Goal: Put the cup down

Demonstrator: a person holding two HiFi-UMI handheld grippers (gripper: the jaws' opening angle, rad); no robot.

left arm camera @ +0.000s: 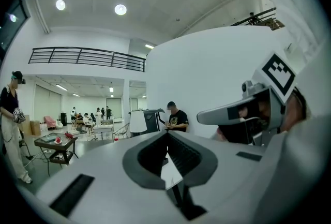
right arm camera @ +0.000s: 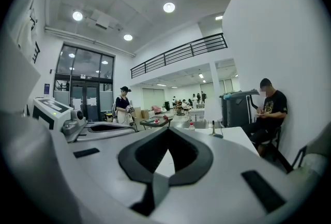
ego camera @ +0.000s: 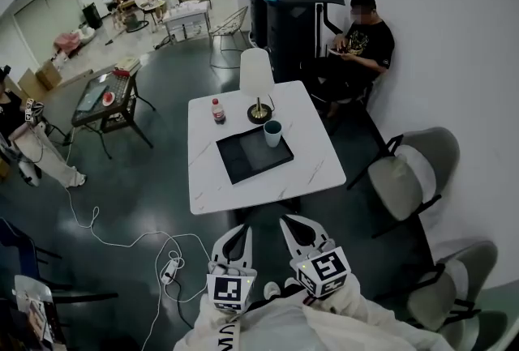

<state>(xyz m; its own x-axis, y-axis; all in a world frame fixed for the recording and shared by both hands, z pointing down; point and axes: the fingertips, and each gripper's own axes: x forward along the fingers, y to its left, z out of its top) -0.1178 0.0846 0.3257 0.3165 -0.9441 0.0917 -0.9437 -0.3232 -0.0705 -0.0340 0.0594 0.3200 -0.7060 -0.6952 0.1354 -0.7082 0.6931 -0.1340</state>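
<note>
The cup [ego camera: 272,133], pale with a dark teal body, stands upright on the white table [ego camera: 308,171], at the far right corner of a black tray [ego camera: 253,155]. Both grippers are low and close to my body, well short of the table's near edge. My left gripper [ego camera: 241,229] is shut with nothing in it; in its own view the jaws [left arm camera: 166,132] meet at the tips and point level across the room. My right gripper [ego camera: 293,221] sits beside it, also shut and empty, with its tips [right arm camera: 168,130] together. Neither touches the cup.
A white lamp [ego camera: 256,82] and a small bottle [ego camera: 217,110] stand on the table's far side. Grey chairs [ego camera: 409,175] line the wall at right. A person [ego camera: 365,41] sits beyond the table. A cable [ego camera: 122,240] trails over the floor at left, near a low side table [ego camera: 105,98].
</note>
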